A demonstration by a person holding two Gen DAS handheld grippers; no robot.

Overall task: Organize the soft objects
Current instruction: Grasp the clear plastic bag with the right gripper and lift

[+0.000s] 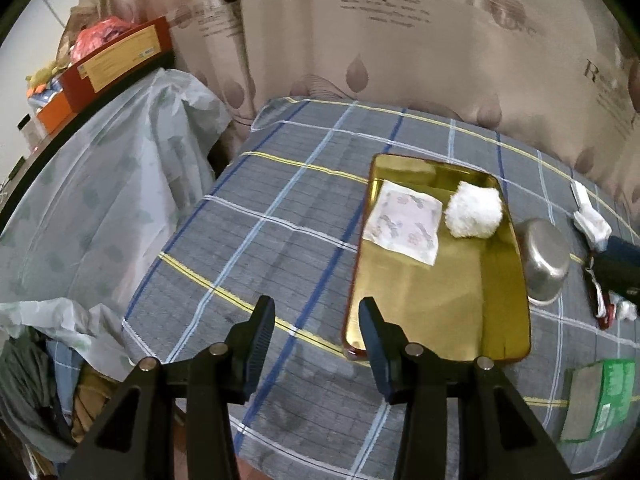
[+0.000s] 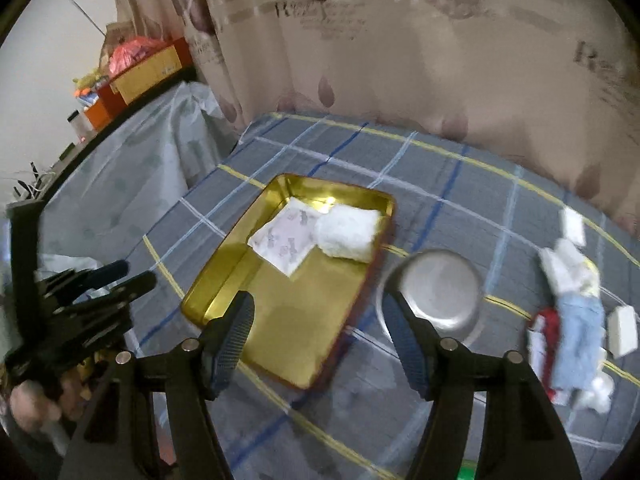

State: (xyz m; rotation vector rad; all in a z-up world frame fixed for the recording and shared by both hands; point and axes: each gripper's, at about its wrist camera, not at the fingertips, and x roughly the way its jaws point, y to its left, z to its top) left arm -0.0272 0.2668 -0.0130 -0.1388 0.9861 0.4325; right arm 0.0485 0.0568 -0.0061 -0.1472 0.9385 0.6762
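Note:
A gold metal tray (image 1: 436,304) (image 2: 288,320) lies on the plaid bedcover. In its far end lie a flat printed pouch (image 1: 404,222) (image 2: 284,238) and a white fluffy ball (image 1: 474,210) (image 2: 348,232). Right of the tray lie a plush doll in blue trousers (image 2: 576,304), a red item (image 2: 542,340) and small white pads (image 2: 622,330). My left gripper (image 1: 316,320) is open and empty above the cover, just left of the tray's near corner; it also shows in the right wrist view (image 2: 120,276). My right gripper (image 2: 318,320) is open and empty above the tray's near end.
An upturned steel bowl (image 1: 544,260) (image 2: 438,292) sits beside the tray's right side. A green packet (image 1: 600,400) lies at the near right. A plastic-covered table (image 1: 100,200) with boxes (image 1: 120,60) stands left. A curtain (image 1: 400,40) hangs behind the bed.

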